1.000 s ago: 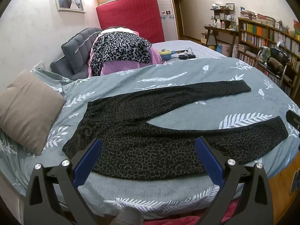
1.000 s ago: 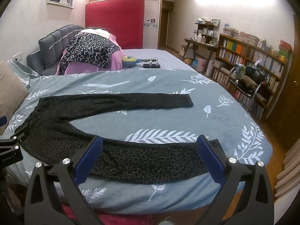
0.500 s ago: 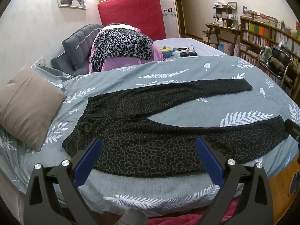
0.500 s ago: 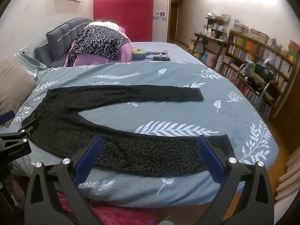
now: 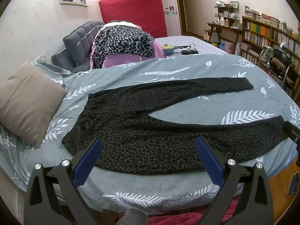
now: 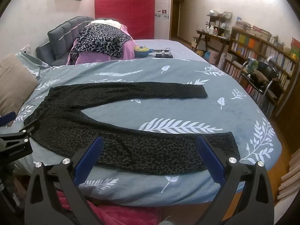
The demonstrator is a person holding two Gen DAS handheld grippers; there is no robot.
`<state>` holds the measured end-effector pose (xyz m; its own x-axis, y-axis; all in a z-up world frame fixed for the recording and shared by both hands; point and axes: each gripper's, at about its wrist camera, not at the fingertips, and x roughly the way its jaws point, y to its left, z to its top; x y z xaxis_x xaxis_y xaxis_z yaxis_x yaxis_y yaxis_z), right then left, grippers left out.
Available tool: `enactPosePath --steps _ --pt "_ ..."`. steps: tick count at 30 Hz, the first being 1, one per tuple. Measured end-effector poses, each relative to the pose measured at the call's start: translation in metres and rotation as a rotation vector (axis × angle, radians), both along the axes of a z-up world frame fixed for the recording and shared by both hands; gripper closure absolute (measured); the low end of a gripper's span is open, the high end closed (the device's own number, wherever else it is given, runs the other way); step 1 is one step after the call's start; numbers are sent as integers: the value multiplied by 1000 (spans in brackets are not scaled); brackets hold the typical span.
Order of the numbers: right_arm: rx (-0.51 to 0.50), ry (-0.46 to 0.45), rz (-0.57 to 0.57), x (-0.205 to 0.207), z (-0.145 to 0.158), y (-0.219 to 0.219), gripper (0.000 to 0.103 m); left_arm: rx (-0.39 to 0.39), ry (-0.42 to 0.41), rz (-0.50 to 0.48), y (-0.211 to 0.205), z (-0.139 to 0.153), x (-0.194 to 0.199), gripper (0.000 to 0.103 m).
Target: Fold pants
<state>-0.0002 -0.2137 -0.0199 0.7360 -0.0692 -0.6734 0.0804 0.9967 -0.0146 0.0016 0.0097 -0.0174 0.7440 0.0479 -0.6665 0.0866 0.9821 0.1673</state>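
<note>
Dark leopard-print pants (image 5: pixel 150 129) lie spread flat on a bed covered by a grey-green duvet with white leaf prints (image 5: pixel 187 71), the waistband toward the left near a tan square pillow (image 5: pixel 28 103) and the two legs running out to the right in a narrow V. The far leg reaches across the middle of the bed; the near leg runs along the bed's front edge, its cuff close to the right corner in the right wrist view (image 6: pixel 225 142).

The left gripper (image 5: pixel 148 150), black with blue finger pads, hovers over the near edge by the hip and upper near leg, its jaws spread wide and holding nothing. The right gripper (image 6: pixel 150 150), of the same build, hovers over the lower near leg, jaws likewise spread wide and empty, not touching the fabric as far as can be seen.

Behind the bed stand a grey padded headboard (image 5: pixel 80 37), a heap of pink and grey leopard-print bedding (image 5: pixel 123 43), and a red quilted panel (image 5: pixel 135 11) against the wall. A wooden bookshelf full of books (image 6: pixel 262 56) lines the right side of the room.
</note>
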Motion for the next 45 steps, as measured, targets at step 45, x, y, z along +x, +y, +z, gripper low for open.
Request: enactPosePath --steps 45 --pt "10 3 -84 31 -44 -34 2 -41 109 11 17 -31 37 5"
